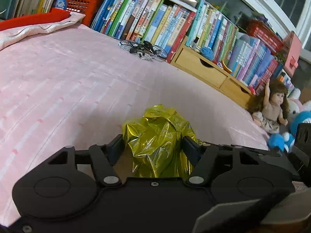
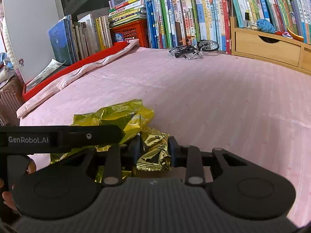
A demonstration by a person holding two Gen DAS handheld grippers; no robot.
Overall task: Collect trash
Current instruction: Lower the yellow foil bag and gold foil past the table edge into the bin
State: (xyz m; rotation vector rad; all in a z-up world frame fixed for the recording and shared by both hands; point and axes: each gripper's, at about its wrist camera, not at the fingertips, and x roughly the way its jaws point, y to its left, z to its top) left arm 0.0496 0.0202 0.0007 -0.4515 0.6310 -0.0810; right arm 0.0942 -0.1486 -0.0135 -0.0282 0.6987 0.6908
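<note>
Plenty of bare pink bedspread lies open ahead of you and to your right; the far edge is walled by a row of books, a wooden drawer unit and a toy bicycle lying near it. Your left gripper tilts downward, its jaws on either side of a crumpled yellow-gold foil bag resting on the bedspread; both pads look pressed into it. Your right gripper also tilts downward, clamped on a smaller gold wrapper, just beside the bag; a doll sits well off to the right.
</note>
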